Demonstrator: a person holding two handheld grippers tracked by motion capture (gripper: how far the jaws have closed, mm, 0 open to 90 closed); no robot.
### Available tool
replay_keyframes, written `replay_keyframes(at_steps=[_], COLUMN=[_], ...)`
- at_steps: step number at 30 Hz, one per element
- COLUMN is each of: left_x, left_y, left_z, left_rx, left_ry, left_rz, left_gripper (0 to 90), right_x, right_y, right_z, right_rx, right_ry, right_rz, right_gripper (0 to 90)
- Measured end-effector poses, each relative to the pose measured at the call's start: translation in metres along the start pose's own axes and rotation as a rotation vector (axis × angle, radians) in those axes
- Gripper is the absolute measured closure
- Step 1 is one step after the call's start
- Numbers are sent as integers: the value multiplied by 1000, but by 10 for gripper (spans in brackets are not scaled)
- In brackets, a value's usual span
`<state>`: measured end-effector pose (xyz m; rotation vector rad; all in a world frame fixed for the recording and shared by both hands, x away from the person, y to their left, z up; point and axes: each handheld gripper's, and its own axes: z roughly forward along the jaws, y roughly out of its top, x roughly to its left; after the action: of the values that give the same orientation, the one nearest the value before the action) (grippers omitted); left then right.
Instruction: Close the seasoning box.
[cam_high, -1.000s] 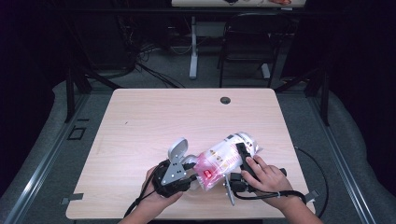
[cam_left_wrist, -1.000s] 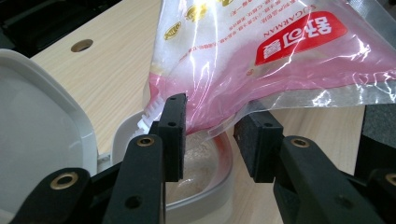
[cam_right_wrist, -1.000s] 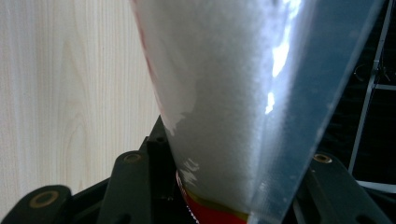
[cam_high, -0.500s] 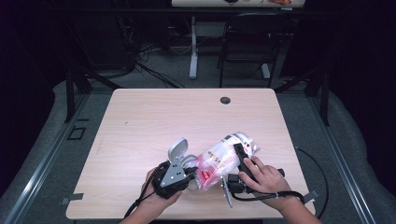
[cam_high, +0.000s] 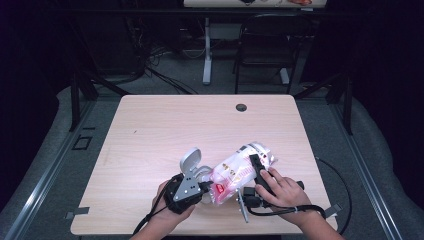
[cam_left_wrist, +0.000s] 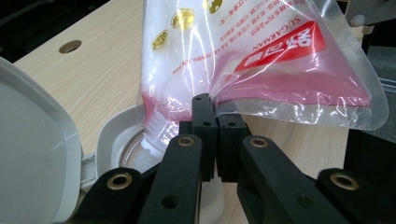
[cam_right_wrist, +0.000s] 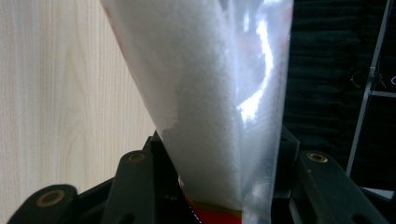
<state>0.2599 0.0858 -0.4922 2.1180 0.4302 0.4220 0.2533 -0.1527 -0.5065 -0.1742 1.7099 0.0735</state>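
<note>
Sugar bag: my left gripper has just clamped its lower corner, right gripper clasps the body; tilt slowly over the open jar.

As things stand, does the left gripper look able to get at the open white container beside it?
Probably not yet: the left gripper is shut on the sugar bag, whose corner hangs over the open white container. It would need to let go first.
</note>
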Motion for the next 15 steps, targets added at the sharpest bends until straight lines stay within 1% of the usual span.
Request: replay_keyframes(at_steps=[4,6,7,8,12,14,15], left_x=[0,0,0,0,-1,-1,-1], left_y=[-1,-1,-1,-1,-2,-2,-2], left_z=[0,0,-1,-1,-2,-2,-1], left_rx=[-6,-12,-15,-18,-21,-19,-22], left_ry=[-1,-8,-7,-8,-6,-7,-8], left_rz=[-7,-18,-19,-22,-19,-19,-21], left_gripper=[892,892,893,893,894,894,894], right_x=[0,-3,-2,-3,-5,-6,-6], right_y=[0,1,1,1,2,3,3], right_z=[0,-2,-2,-2,-3,-5,-4], right_rx=[-1,12,5,1,0,11,2], right_ry=[-6,-10,-11,-16,-20,-22,-22], right_rz=[-5,-25,-13,-17,-26,-44,-42], right_gripper=[570,571,572,572,574,575,575])
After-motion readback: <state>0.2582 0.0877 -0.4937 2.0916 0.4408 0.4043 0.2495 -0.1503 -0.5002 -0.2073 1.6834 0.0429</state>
